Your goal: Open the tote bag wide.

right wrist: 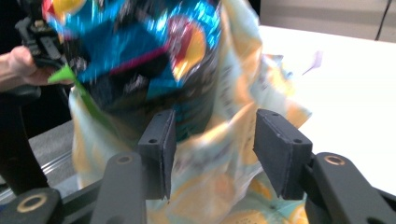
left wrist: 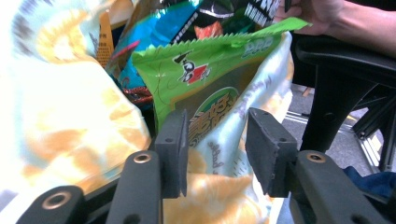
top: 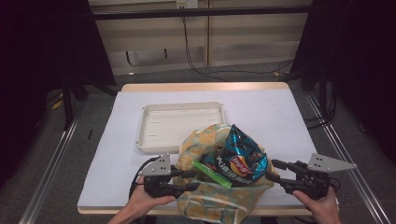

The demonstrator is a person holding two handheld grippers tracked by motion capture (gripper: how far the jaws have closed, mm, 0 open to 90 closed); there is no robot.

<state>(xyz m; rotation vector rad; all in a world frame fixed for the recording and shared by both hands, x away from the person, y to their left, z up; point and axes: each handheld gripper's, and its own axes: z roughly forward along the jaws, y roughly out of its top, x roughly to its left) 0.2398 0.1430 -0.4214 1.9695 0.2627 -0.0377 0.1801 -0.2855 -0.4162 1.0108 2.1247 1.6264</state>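
Printed bag [top: 219, 196] at table's 6 o'clock holds blue chip bag [top: 240, 156] & green packet [top: 212, 173]; left gripper [top: 192, 180], right gripper [top: 275, 170] both open, gripping nothing.

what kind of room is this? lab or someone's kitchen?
Likely a lab recording station, not a kitchen: a white-covered table stands between black curtains, metal floor rails run alongside it, and loose cables trail over grey carpet behind.

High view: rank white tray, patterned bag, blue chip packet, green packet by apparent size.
1. white tray and patterned bag: look alike, and the bag is nearer, so unranked
2. blue chip packet
3. green packet, mostly hidden
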